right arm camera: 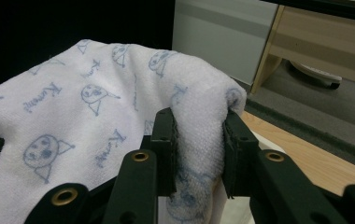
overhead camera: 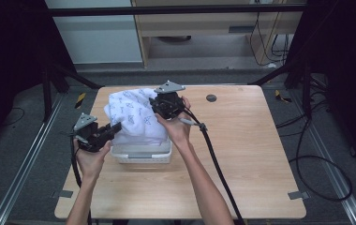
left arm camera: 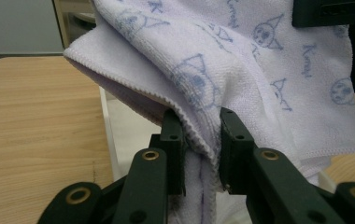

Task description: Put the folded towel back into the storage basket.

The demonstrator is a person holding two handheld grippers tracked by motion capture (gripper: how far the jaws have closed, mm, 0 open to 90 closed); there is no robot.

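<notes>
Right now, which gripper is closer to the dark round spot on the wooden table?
Right. The right gripper holds the white printed towel just left of the dark round spot; the left gripper is farther off, at the towel's near-left side.

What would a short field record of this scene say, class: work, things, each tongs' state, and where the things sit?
work: lifting a towel above a basket with both tongs
towel: white, blue cat faces and writing, held up, draped
basket: white, on the table, under the towel
left tongs: shut on a towel edge
right tongs: shut on a bunched towel fold
other: black round mark on the table's far side
</notes>
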